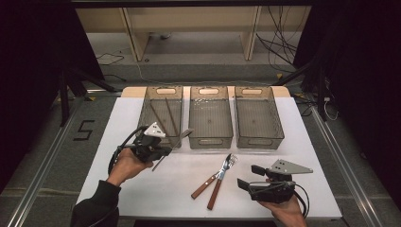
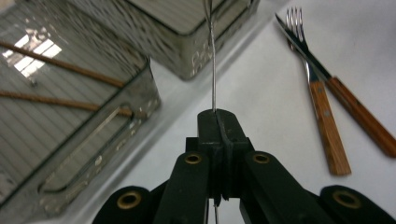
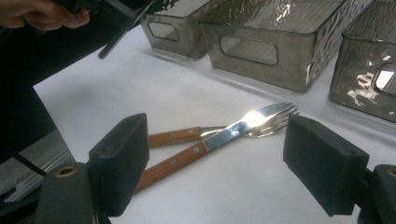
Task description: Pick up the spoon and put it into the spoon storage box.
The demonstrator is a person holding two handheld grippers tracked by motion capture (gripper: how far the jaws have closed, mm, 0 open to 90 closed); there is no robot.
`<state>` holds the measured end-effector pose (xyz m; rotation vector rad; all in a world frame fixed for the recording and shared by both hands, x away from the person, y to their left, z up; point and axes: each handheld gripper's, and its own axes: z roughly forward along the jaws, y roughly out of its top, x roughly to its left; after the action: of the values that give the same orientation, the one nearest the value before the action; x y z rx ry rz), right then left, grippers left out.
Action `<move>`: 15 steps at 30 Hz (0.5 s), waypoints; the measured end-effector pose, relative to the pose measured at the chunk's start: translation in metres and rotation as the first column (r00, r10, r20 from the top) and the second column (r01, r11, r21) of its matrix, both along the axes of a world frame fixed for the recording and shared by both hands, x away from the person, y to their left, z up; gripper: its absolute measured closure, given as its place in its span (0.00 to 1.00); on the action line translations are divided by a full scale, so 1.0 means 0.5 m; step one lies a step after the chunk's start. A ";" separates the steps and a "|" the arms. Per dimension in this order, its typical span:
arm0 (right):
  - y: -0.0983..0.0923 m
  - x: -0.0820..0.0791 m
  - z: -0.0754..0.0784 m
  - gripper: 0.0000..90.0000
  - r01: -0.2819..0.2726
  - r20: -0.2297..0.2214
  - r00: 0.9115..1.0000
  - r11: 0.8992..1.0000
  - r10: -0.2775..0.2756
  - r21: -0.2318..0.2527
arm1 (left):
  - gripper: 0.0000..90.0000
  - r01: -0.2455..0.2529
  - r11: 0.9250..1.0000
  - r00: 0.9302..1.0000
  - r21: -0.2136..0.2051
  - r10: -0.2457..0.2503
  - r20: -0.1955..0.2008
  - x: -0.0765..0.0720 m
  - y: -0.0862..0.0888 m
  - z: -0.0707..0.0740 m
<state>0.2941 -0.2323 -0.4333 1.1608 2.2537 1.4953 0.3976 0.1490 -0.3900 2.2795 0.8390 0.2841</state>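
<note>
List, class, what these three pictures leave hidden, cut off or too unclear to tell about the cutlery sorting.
- Thin metal utensil in the left tool: left gripper view, its head is cut off by the top edge, so its type is unclear.
- Same utensil: high view, too small to identify.
- Fork and knife: right gripper view, handle ends hidden behind the right tool's pad.

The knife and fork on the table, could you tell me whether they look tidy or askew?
Askew. The knife lies across the fork, blade over tines, and their wooden handles splay apart toward the near edge of the table. Both lie outside the three bins, just in front of the middle bin.
</note>
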 end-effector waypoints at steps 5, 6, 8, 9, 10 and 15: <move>0.000 0.000 0.000 0.26 -0.001 0.000 1.000 1.000 0.001 0.001 | 0.99 -0.019 0.999 1.000 -0.047 0.020 0.016 0.027 -0.023 0.019; 0.000 0.000 0.000 0.26 -0.001 0.000 1.000 1.000 0.001 0.002 | 0.99 -0.023 0.998 0.999 -0.058 0.025 0.021 0.033 -0.027 0.022; 0.000 0.000 0.000 0.26 -0.002 -0.001 1.000 1.000 0.002 0.002 | 0.99 -0.028 0.997 0.999 -0.078 0.030 0.024 0.044 -0.036 0.027; 0.000 0.000 0.000 0.26 -0.002 -0.002 1.000 1.000 0.002 0.003 | 0.99 -0.028 0.996 0.999 -0.084 0.031 0.026 0.051 -0.042 0.030; 0.001 0.000 0.000 0.26 -0.002 -0.003 1.000 1.000 0.002 0.003 | 0.99 -0.030 0.995 0.999 -0.094 0.033 0.024 0.054 -0.047 0.032; 0.001 0.000 0.000 0.26 -0.003 -0.004 1.000 1.000 0.003 0.004 | 0.99 -0.029 0.993 0.999 -0.111 0.033 0.028 0.077 -0.077 0.042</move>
<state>0.2939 -0.2318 -0.4335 1.1627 2.2566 1.5011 0.4359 0.1103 -0.3689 2.1566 0.8544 0.2781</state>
